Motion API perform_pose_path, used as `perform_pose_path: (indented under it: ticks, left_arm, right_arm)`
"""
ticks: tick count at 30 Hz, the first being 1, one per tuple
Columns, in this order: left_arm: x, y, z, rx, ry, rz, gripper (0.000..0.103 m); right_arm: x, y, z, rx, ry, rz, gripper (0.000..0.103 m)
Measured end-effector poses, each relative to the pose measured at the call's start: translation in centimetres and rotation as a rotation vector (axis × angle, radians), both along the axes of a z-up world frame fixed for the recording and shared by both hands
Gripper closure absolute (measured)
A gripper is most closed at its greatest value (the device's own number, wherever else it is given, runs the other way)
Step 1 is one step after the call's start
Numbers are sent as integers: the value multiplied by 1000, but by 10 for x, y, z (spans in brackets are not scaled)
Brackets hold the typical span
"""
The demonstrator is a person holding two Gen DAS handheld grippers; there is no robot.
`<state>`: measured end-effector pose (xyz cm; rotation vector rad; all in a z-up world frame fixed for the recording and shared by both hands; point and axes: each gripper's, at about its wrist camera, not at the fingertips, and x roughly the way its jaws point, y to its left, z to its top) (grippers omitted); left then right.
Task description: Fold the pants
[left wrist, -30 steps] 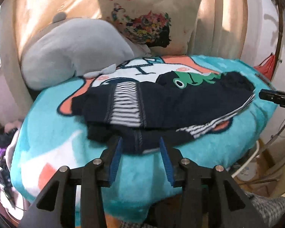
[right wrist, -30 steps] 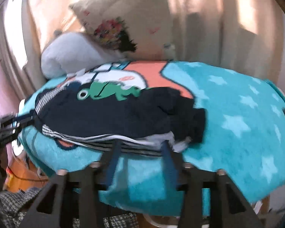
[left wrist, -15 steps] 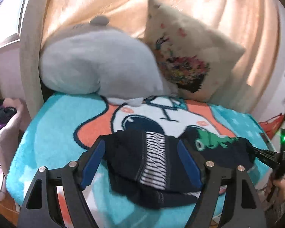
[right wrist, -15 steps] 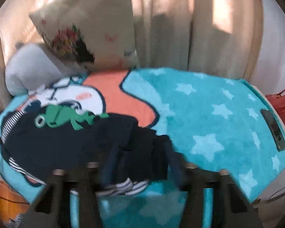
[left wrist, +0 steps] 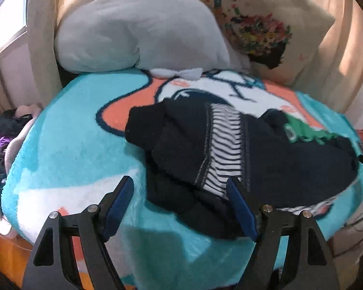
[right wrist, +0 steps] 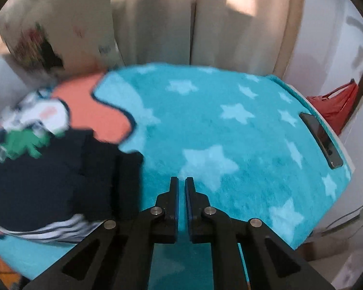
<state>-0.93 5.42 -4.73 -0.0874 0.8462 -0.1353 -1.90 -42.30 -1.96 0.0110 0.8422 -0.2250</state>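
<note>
Dark navy pants [left wrist: 266, 159] with a striped lining and a green patch lie bunched on a turquoise fleece blanket [left wrist: 67, 130]. My left gripper [left wrist: 179, 203] is open and empty, its blue pads either side of the pants' near edge, just above it. In the right wrist view the pants [right wrist: 60, 181] lie at the left, blurred. My right gripper [right wrist: 181, 193] is shut and empty over the bare starred blanket [right wrist: 230, 125], to the right of the pants' leg ends.
A grey plush pillow [left wrist: 138, 29] and a floral cushion [left wrist: 261, 24] rest against curtains at the back. A dark phone [right wrist: 320, 140] lies near the blanket's right edge. A red bag [right wrist: 336, 104] hangs beyond it. Clutter [left wrist: 2, 130] sits off the left edge.
My left gripper has opened wide and let go of the pants' edge. My right gripper has let go of the leg ends, swung right over bare blanket and shut.
</note>
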Motion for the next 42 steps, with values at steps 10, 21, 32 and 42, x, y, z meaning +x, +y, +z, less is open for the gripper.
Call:
perform_pose_path:
  ticks: [10,21,32,42]
  left_arm:
    - [-15,43,44,-8,-122,154,25]
    - [-31,99,50,-54,-146,264,25]
    - [-31,119,41,-120,-133,276,25]
    - [-28,124,40,-138,-116,291,25]
  right_arm:
    - [-2,165,44,223,-70,550,69]
    - [42,361,0,338,75,919,65]
    - [44,383,-10,276,95,890,96]
    - [9,398,1,327,111,997,96]
